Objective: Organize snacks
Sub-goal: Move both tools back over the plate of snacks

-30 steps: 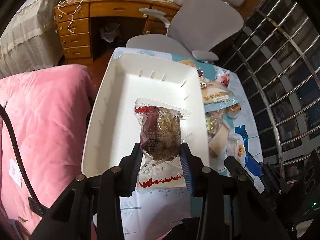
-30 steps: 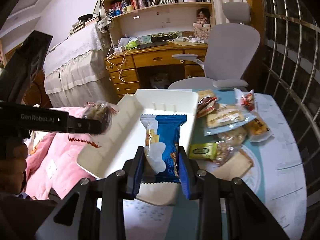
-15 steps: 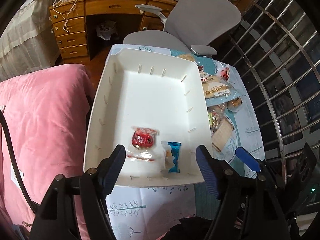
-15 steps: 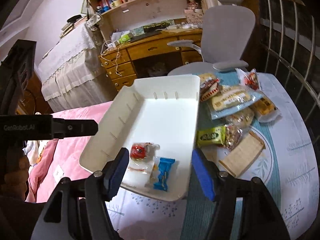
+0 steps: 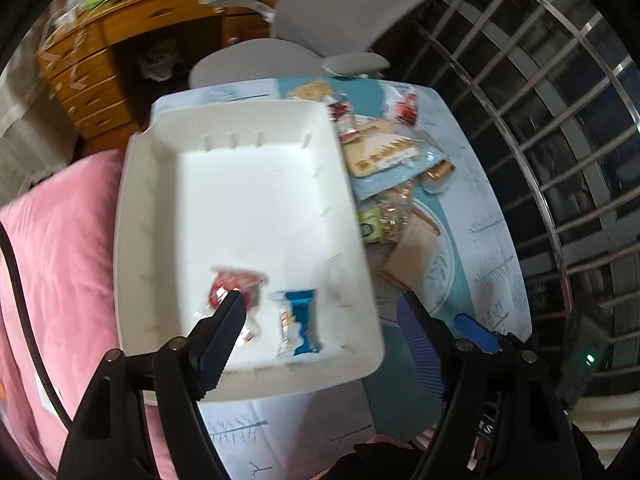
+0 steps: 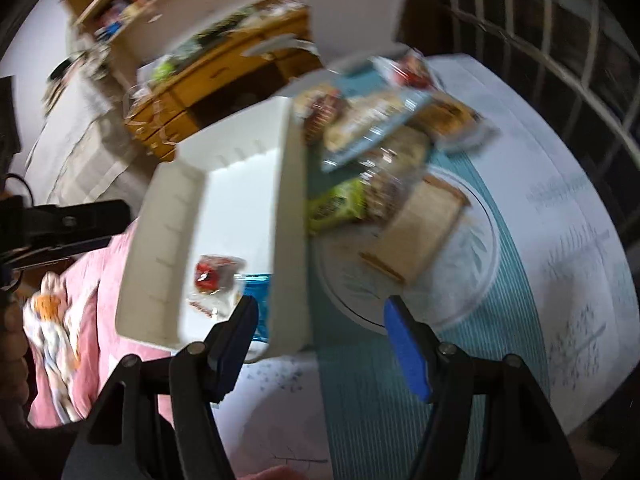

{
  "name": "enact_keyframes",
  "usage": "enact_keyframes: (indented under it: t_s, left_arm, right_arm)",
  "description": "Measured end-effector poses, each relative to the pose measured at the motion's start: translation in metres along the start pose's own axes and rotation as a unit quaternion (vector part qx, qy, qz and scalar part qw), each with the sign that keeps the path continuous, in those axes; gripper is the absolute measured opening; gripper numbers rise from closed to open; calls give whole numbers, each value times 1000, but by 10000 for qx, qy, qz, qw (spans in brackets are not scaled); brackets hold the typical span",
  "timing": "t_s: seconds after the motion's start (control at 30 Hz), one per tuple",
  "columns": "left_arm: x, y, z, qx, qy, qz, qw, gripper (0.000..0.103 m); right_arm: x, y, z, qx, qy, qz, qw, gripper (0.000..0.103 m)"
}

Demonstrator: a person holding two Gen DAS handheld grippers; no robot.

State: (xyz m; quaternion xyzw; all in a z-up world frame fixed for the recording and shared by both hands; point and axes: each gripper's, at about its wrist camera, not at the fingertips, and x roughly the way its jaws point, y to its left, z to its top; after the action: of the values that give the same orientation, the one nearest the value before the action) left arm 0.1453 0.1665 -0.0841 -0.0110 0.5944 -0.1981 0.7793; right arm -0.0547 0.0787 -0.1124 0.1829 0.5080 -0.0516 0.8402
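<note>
A white tray (image 5: 248,128) sits on the table's left side. In its near end lie a red-and-clear snack packet (image 5: 234,286) and a blue-and-white snack packet (image 5: 298,320). My left gripper (image 5: 320,320) is open and empty above the tray's near edge. My right gripper (image 6: 316,328) is open and empty over the tray's right wall (image 6: 290,240). A pile of loose snacks (image 5: 384,156) lies right of the tray, with a green packet (image 6: 336,204) and a brown flat packet (image 6: 416,236) nearest it. The right wrist view is blurred.
A grey office chair (image 5: 332,20) and a wooden desk (image 5: 132,36) stand beyond the table. A pink quilt (image 5: 52,240) lies to the left. A metal window grille (image 5: 560,120) runs along the right. The table wears a white and teal cloth (image 6: 560,240).
Both grippers opened and dropped their packets into the tray's near end. Both then swung to the right, toward the loose snack pile.
</note>
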Motion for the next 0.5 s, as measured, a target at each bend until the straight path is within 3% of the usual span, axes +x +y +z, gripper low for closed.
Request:
enact_keyframes:
  t_s: [0.3,0.5]
  left_arm:
    - [34,-58,48,904,680,187,9934,78]
    - [78,-86,70,1186,1260,368,9842,78]
  right_arm:
    - [33,-53,16,1306,514,-133,9900,66]
    - [56,-68,22,1598,665,-182,9847,66]
